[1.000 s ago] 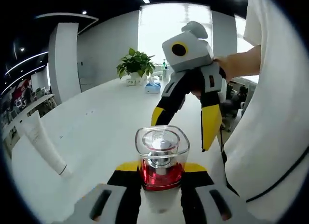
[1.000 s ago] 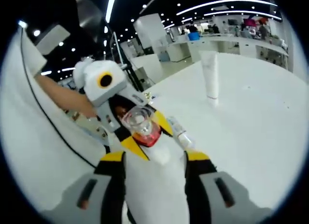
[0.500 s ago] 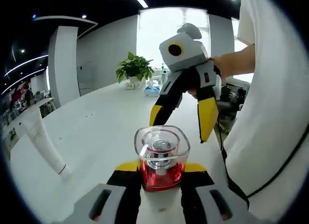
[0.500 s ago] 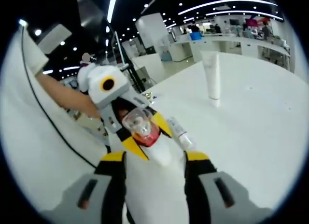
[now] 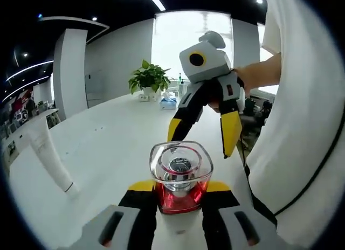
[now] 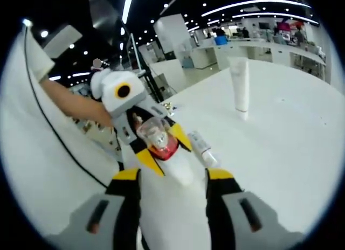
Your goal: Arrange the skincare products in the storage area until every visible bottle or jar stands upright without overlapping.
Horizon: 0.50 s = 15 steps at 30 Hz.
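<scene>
Red liquid glows through a clear, square-shouldered glass bottle (image 5: 180,177) with a chunky transparent cap, and the left claw (image 5: 180,193) has it pinched between its yellow-tipped black jaws, held just above the white counter (image 5: 108,147). From the right gripper view the same bottle (image 6: 156,139) sits tilted in that claw (image 6: 159,153), with a person's bare forearm (image 6: 70,104) reaching in behind it. The right claw (image 6: 172,180) has its two jaws spread apart with nothing between them, only the counter (image 6: 280,153) showing in the gap; seen from the left gripper view it hangs in the air beyond the bottle (image 5: 202,134), jaws parted and pointing down, a hand (image 5: 253,77) gripping its grey body. Just beyond the held bottle, in the right gripper view, a small white bottle (image 6: 202,148) lies on its side on the counter. Farther out a tall white tube (image 6: 239,88) stands on its cap, well apart from the others; the left gripper view catches it off to the side (image 5: 48,158). At the far end of the counter a green potted plant (image 5: 150,77) stands before a bright window, with a blue tissue box (image 5: 168,102) beside it. A white garment with a dark line (image 5: 302,142) fills one side.
</scene>
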Tool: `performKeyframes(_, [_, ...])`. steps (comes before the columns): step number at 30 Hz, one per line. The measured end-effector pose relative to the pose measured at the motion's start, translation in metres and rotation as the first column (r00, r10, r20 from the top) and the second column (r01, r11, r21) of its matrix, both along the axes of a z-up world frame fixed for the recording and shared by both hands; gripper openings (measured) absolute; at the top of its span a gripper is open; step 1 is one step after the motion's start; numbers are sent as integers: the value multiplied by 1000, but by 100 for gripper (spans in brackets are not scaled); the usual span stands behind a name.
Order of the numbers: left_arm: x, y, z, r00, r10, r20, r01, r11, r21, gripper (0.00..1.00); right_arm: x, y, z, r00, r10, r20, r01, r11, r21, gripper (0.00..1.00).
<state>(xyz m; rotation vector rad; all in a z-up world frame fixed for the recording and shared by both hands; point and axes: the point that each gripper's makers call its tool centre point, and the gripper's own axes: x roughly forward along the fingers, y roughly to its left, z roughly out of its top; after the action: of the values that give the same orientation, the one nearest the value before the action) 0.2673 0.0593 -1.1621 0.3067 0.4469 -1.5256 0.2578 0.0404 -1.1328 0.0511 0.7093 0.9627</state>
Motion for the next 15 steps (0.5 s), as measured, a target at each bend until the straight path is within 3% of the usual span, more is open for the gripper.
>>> performKeyframes(8, [-2,5,-4,1000,-8,-29,9,999,33,32,-3,-3,-1,1000,-11,-1,11,1000,0,47])
performKeyframes(15, [0,18,-6,998,39,-46,-37,998,46,36,-7,0,-4,1000,-14,-3,14,1000,5,49])
